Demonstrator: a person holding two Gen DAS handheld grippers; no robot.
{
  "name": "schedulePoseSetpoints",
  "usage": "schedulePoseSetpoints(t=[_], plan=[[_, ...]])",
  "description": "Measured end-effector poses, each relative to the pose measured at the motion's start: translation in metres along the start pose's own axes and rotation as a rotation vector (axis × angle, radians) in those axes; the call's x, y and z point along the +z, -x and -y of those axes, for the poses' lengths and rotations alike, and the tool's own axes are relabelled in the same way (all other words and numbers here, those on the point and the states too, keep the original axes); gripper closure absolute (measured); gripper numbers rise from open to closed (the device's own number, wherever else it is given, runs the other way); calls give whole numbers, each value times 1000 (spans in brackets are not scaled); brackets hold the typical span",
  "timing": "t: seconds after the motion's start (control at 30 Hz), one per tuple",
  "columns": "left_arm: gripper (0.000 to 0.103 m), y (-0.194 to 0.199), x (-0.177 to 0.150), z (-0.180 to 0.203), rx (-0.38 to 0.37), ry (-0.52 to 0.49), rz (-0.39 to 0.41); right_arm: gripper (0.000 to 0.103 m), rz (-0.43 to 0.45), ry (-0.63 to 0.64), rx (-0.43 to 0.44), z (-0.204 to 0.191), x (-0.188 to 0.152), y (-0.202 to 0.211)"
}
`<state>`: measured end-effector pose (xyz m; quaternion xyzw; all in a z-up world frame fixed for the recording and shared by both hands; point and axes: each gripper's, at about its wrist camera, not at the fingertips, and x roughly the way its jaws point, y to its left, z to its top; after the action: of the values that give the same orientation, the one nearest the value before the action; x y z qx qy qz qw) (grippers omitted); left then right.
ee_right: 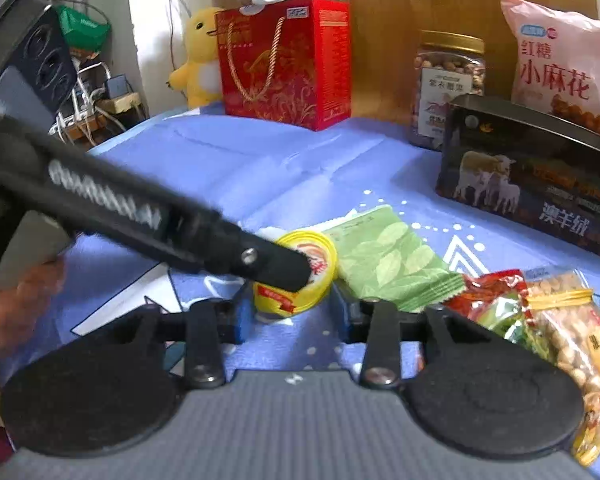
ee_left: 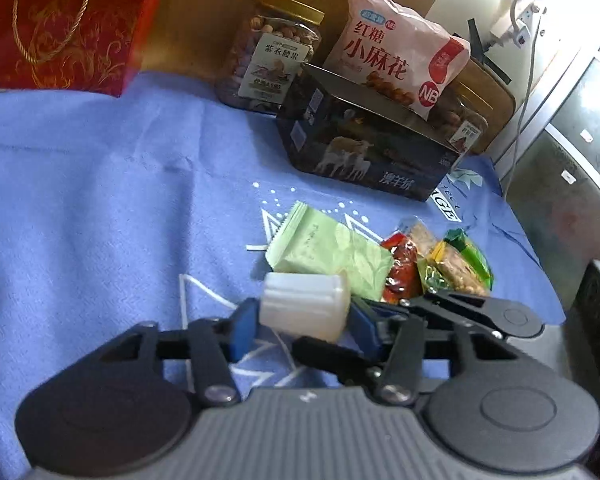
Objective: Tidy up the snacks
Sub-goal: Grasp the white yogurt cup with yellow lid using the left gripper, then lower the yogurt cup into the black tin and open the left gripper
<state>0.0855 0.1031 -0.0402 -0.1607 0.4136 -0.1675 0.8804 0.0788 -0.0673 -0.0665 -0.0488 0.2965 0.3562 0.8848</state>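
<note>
A small white cup with a yellow foil lid (ee_right: 296, 280) lies on its side on the blue cloth (ee_left: 100, 184). My left gripper (ee_left: 300, 320) is shut on the cup's white body (ee_left: 304, 308). My right gripper (ee_right: 292, 320) is open, with the cup's lid end between its blue pads (ee_right: 242, 320). The left gripper's arm (ee_right: 140, 212) crosses the right wrist view. A green packet (ee_left: 332, 252) lies just behind the cup. Small red and yellow snack packets (ee_left: 436, 268) lie to its right.
At the back stand a nut jar (ee_left: 268, 64), a dark box (ee_left: 364, 148) with a pink snack bag (ee_left: 400, 60) on top, and a red gift bag (ee_right: 288, 64). A peanut bag (ee_right: 572, 344) lies at the right. A power strip and cables (ee_right: 88, 108) sit off the left edge.
</note>
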Motion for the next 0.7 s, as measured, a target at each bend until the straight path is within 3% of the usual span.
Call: schedulePoseSetpoints(t=[0.1,0.33,0.57,0.7], plan=[[56,3,1,3,-10,6,6,62,30,-22,-6,0,-3,7],[56,7,18,38,-42,-72,64,62,157,13,-113,0,0,38],[56,-41,96,74,-103,-108,101,63,258,-19,-235,62,46,47],[55,-77,141,85,-91,-94,135,62,280,-45,-282,105,80,30]])
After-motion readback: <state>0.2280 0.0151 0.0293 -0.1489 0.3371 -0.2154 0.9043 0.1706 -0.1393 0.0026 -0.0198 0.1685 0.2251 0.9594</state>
